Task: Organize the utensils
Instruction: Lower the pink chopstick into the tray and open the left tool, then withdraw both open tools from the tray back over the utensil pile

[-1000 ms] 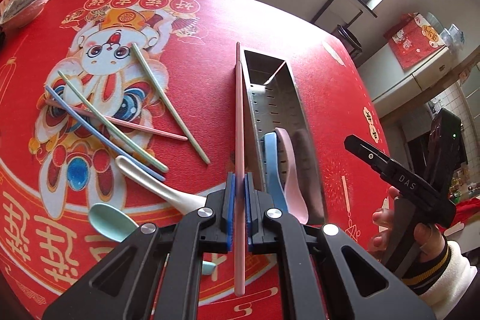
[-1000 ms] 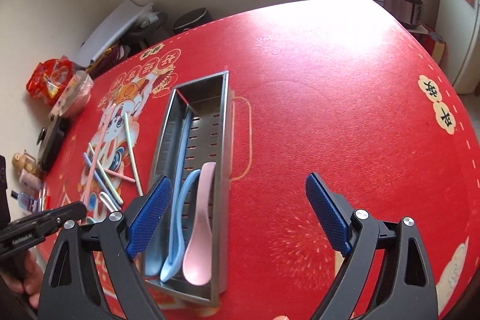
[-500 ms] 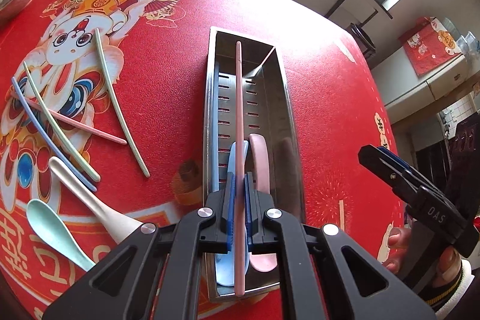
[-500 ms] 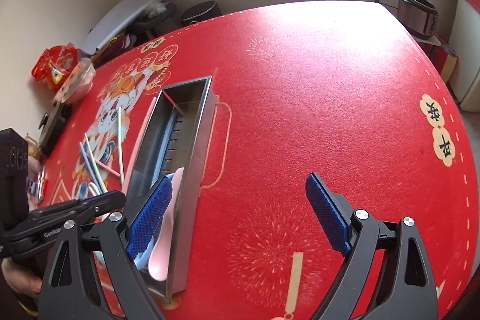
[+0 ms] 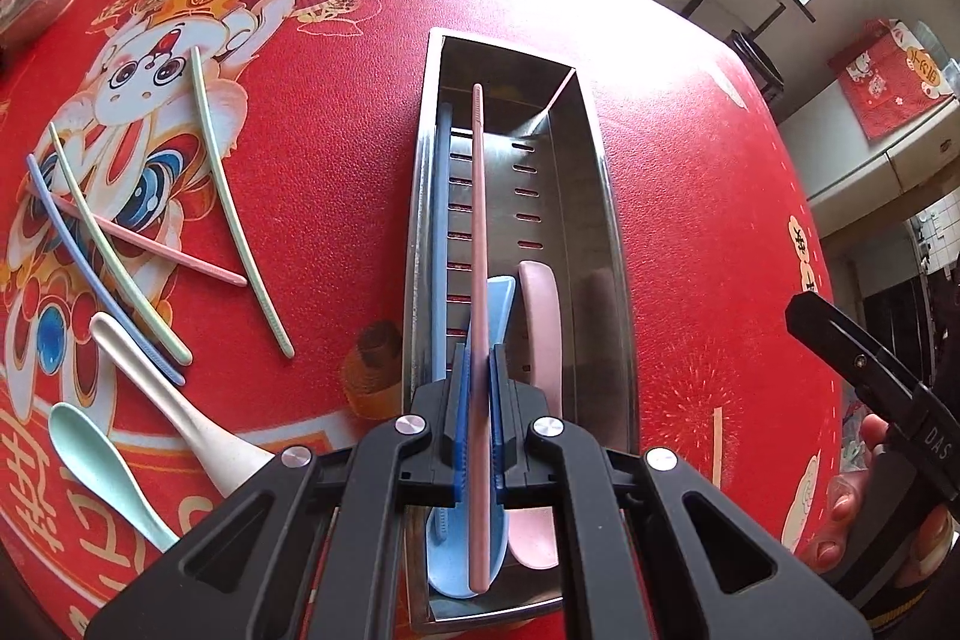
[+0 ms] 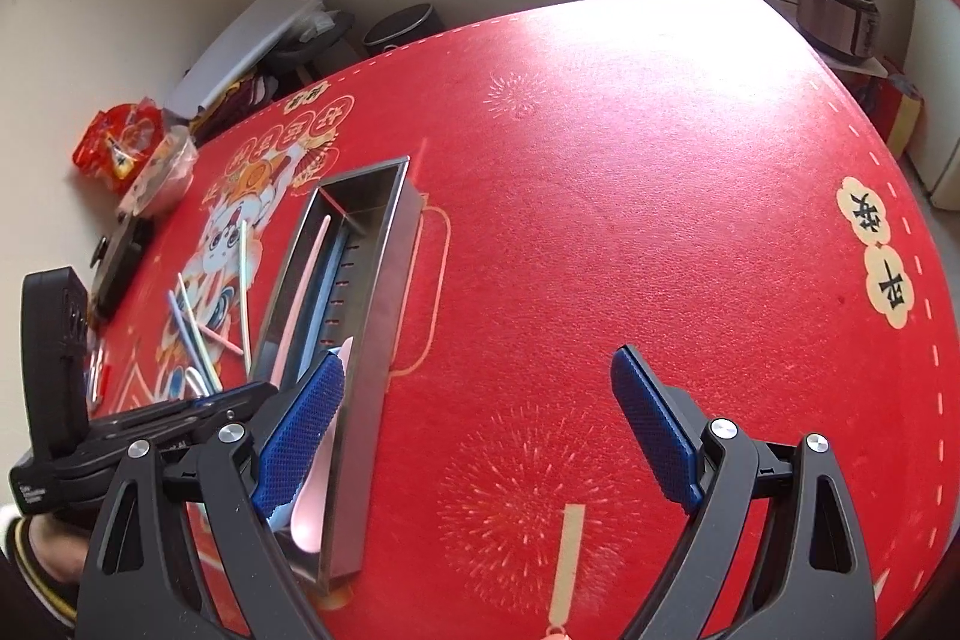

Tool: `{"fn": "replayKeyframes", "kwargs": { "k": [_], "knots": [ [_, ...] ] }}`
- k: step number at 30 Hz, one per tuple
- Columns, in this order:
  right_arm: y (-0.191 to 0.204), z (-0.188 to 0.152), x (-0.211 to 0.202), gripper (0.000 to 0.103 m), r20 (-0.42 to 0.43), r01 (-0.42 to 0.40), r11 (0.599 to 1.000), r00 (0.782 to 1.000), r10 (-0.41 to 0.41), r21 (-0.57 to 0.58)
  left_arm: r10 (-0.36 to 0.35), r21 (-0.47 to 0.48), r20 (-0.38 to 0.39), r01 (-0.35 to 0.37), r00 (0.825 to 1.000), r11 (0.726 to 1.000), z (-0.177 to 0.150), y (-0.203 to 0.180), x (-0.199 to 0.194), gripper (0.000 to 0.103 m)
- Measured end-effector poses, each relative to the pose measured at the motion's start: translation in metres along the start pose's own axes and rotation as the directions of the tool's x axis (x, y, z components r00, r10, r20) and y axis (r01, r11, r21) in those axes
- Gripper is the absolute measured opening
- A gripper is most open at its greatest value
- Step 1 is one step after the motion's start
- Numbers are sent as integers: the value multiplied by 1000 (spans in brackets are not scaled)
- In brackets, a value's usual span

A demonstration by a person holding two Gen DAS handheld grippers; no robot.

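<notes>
Left claw (image 5: 477, 370) pinches pink chopstick (image 5: 478, 244) over tray (image 5: 600, 148); only the right-wrist view shows right claw (image 6: 477, 436) wide, empty.

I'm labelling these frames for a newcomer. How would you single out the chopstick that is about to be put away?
Find the long steel tray on the red tablecloth. Above it, the left tongs clamp a pink chopstick lengthwise. Unlike the loose pink chopstick on the rabbit print, it is held.

Ahead of the wide-spread right gripper (image 6: 474, 424) the red tablecloth (image 6: 630, 196) lies bare, while the steel tray (image 5: 606, 196) walls hem the left gripper (image 5: 477, 388), with loose chopsticks (image 5: 234, 202) and spoons (image 5: 174, 412) cluttering its left.
</notes>
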State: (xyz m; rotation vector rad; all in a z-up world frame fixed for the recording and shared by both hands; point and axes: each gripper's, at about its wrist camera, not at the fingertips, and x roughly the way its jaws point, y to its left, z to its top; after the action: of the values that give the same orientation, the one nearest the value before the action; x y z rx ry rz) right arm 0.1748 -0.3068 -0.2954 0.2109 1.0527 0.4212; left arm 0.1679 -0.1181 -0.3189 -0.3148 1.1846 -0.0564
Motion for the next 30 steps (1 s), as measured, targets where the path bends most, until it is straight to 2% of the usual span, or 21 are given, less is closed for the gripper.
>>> {"fn": "replayKeyframes", "kwargs": {
  "k": [10,13,18,19,21,25,27,30],
  "knots": [
    [-5,-5,-11,87,9,-2,1000,1000,1,17,5,31,17,-6,1000,1000,-2,-6,-6,8],
    [-6,-6,-16,87,20,-13,999,1000,13,29,-3,41,36,2,999,999,-3,-4,-17,15],
    [1,-8,-23,87,51,-54,997,997,51,53,-2,33,84,0,997,999,-7,13,-44,35],
    [2,-9,-25,87,60,-62,997,997,58,55,0,23,88,-2,996,1000,-9,20,-49,37],
    [11,-10,-25,88,73,-85,995,994,82,42,15,-8,96,-15,995,1000,-13,36,-60,47],
    [37,-17,-21,88,64,-122,992,990,124,-34,87,-66,115,-79,990,995,-23,72,-80,61],
    [53,-21,-16,88,43,-140,987,989,144,-73,126,-89,117,-116,985,989,-28,89,-90,80],
    [79,-26,-6,88,0,-186,974,982,187,-127,188,-128,125,-172,974,977,-36,114,-106,91]
  ]
}}
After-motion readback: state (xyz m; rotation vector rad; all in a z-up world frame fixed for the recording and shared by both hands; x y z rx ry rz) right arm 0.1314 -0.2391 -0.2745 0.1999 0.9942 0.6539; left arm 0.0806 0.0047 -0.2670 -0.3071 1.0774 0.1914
